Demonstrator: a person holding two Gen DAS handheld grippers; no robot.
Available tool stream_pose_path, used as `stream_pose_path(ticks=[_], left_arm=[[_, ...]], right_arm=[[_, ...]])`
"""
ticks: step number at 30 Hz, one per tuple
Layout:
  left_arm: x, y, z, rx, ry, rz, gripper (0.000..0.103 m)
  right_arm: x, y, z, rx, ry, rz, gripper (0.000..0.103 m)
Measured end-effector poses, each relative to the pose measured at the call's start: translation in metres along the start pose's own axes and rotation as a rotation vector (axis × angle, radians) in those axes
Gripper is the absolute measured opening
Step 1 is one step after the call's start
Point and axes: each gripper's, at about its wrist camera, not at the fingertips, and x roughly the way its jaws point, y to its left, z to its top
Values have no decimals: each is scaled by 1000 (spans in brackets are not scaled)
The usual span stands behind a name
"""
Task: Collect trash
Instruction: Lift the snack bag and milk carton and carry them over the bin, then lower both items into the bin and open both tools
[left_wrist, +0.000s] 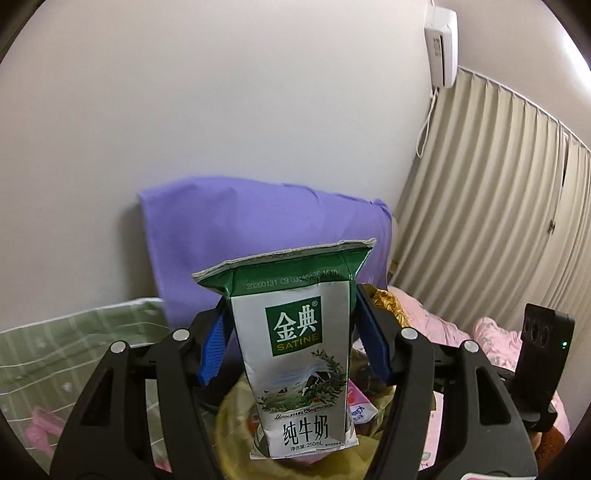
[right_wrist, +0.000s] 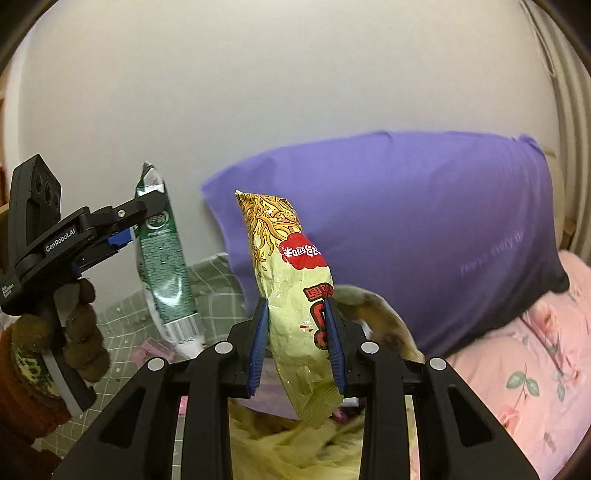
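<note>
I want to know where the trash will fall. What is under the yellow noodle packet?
Under the yellow plastic noodle packet, pinched in the right gripper, lies crumpled yellowish material, too blurred to name. The packet and gripper cover whatever lies beyond it.

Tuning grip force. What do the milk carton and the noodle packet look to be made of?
Milk carton: printed coated paperboard, slight sheen; a raw, fibrous flattened top seam and creased folds show it, so likely laminated card. Noodle packet: thin glossy plastic film, probably; it wrinkles finely, catches highlights and dents between the right gripper pads.
</note>
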Motion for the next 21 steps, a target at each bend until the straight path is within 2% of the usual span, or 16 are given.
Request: stream_pose_path(ticks=[3, 8, 13, 21], left_arm=[[24, 1, -14, -2, 43, -10, 59], [72, 16, -55, -44, 172, -12, 59], [86, 20, -66, -49, 190, -33, 59], [112, 23, -91, 0, 287, -29, 58]], right_arm=[[11, -13, -6, 44, 26, 1, 28], [42, -24, -11, 62, 114, 15, 28], [66, -26, -16, 18, 194, 22, 28], [73, -38, -24, 43, 209, 19, 28]])
